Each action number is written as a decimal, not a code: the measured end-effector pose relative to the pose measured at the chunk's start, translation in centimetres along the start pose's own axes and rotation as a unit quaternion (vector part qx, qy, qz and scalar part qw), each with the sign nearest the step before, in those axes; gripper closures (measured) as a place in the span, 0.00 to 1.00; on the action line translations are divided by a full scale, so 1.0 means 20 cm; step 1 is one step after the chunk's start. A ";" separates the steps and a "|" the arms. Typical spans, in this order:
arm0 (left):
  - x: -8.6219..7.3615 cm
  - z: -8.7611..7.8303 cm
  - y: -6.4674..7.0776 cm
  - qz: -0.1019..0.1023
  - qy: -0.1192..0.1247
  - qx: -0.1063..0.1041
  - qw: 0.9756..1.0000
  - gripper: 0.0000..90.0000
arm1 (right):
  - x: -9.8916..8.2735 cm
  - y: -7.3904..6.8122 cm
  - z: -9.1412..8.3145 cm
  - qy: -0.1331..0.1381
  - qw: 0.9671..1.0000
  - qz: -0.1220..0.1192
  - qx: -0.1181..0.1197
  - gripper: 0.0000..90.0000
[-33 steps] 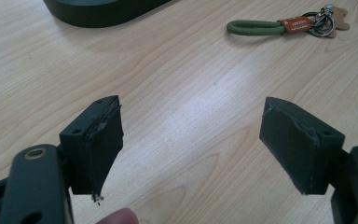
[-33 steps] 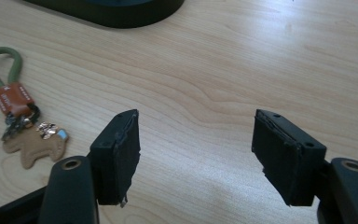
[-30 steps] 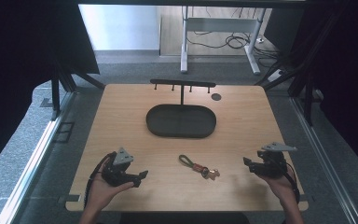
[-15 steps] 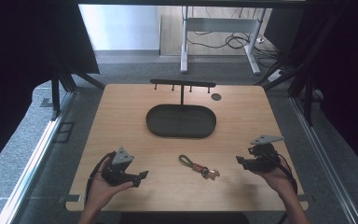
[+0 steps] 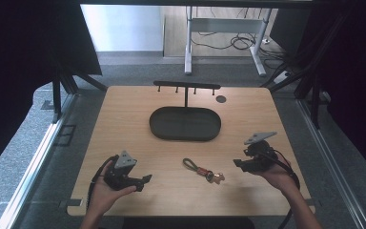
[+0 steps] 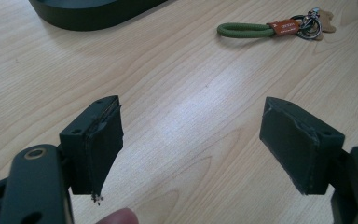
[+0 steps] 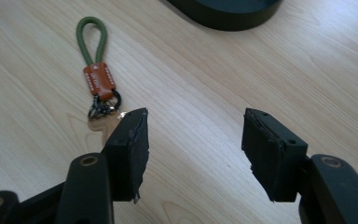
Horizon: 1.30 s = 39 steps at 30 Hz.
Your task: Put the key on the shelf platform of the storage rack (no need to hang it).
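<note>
We see a wooden table (image 5: pixel 124 119) bearing a dark oval tray (image 5: pixel 185 123) mid-table. Our left gripper (image 5: pixel 145 179) and right gripper (image 5: pixel 237 163) hover near the front edge, jaws spread apart, empty. Between them lies a green-looped keychain (image 5: pixel 202 170).

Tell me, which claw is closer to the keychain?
The right claw is closer, just to the right of the keychain. The left claw is farther off on its left. Both are open and touch nothing.
</note>
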<state>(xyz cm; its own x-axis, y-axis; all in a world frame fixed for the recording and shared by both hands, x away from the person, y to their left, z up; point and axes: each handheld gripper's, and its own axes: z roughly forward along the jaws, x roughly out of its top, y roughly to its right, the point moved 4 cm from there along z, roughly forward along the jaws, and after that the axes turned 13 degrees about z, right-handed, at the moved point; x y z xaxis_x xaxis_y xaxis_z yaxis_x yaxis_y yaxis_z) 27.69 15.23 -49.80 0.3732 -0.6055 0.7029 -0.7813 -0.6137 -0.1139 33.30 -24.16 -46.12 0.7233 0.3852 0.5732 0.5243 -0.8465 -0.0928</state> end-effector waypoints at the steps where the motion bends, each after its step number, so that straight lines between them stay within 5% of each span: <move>1: 0.00 0.00 0.00 0.000 0.001 0.000 1.000 0.24 | 0.00 0.00 0.00 0.000 1.000 0.000 0.000 0.46; 26: 0.01 0.01 0.01 0.003 0.000 -0.006 1.000 0.24 | 0.17 -0.23 0.12 -0.066 0.995 -0.069 0.032 0.49; 39: 0.01 -0.01 0.01 0.003 0.004 -0.003 1.000 0.24 | 0.18 -0.29 0.21 -0.096 0.992 -0.072 0.039 0.49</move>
<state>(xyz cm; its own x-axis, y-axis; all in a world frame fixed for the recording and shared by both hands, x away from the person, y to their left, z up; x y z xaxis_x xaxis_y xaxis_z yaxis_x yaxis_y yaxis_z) 27.49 15.07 -49.61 0.3648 -0.6050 0.7078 -0.7862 -0.6074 -0.1140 34.80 -16.33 -47.01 0.7072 0.5690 0.4197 0.6560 -0.7495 -0.0891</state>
